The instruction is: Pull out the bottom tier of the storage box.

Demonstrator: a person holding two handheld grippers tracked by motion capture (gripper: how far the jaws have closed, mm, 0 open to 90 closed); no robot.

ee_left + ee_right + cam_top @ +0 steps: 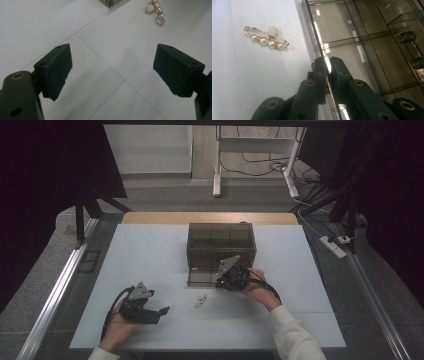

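A smoky see-through drawer box (221, 245) stands at the middle of the white mat. Its lowest drawer (202, 278) is pulled out toward me. My right gripper (228, 281) (327, 62) is shut on the drawer's thin front wall (312, 32), one jaw inside and one outside. The drawer's divided compartments (337, 22) look bare. A gold pin with pearls (200, 301) (267, 38) (157, 11) lies on the mat just in front of the drawer. My left gripper (162, 312) (112, 70) rests low at the front left, open, nothing between its jaws, pointing toward the pin.
The white mat (150, 255) covers a wooden table whose back edge (210, 217) shows behind the box. Metal rails (55, 290) run along both sides. A power strip (334, 246) and cables lie on the floor at the right.
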